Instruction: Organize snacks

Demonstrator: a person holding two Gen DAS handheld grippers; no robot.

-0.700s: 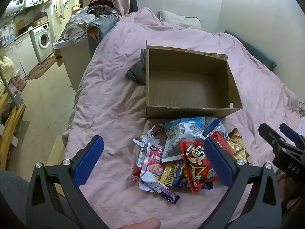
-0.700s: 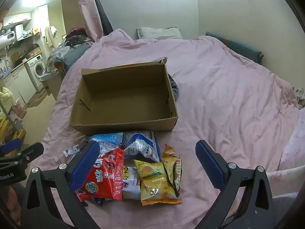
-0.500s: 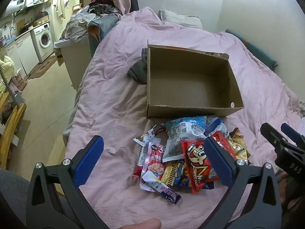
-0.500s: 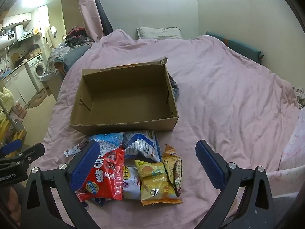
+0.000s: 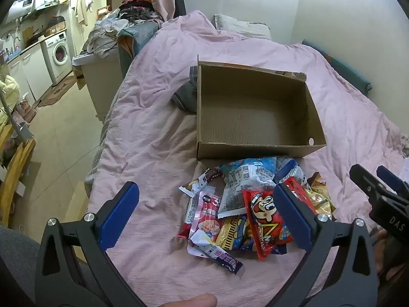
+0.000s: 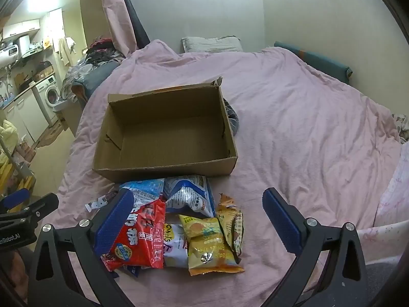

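Left wrist view shows almost nothing changed: our left gripper (image 5: 208, 213) and right gripper (image 6: 198, 220) still hover spread apart over the snacks (image 5: 251, 204); the box (image 5: 255, 120) stays empty.

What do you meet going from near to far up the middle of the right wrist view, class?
Yellow snack packet → blue-and-white snack bag → empty cardboard box → pink bedcover → grey pillow → wall.
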